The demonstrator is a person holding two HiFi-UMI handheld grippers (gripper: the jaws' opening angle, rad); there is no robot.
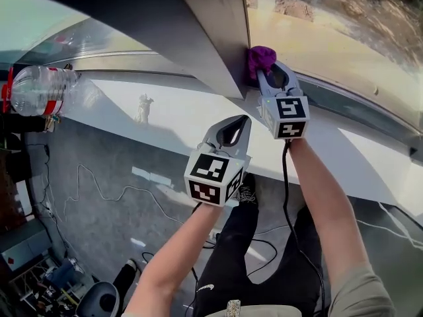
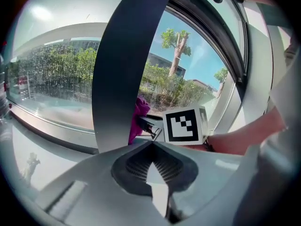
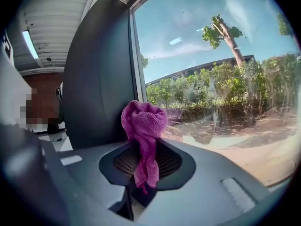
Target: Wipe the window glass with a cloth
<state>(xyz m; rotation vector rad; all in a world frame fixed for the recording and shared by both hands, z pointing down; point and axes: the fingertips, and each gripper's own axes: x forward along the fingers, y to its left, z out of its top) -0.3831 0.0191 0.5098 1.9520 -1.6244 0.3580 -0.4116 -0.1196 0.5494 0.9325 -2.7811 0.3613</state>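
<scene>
Sunny window bay with a white sill (image 1: 178, 121) running under the window glass (image 1: 344, 38), and a fat dark pillar (image 1: 198, 38) splitting the panes. The right gripper (image 1: 274, 78) is up at the bottom corner of the right pane, just beside that pillar. Its fingers are clamped on a magenta cloth (image 1: 261, 58): one tail hangs down between them and the rest is balled up just past the tips. I can't tell if the ball is actually on the glass.

The left gripper (image 1: 231, 132) sits lower, out over the sill's front edge, with its fingers closed together and nothing in them.

The pillar boxes the cloth in on the left, the frame does below, and to the right and up the pane is wide open.

The right gripper view shows the cloth (image 3: 143, 126) up close against trees and sky. The left gripper view only catches a sliver of it (image 2: 138, 117) behind the pillar, next to the right gripper's marker cube (image 2: 181, 125). Only the head view shows a clear bottle (image 1: 39, 90) far left.
</scene>
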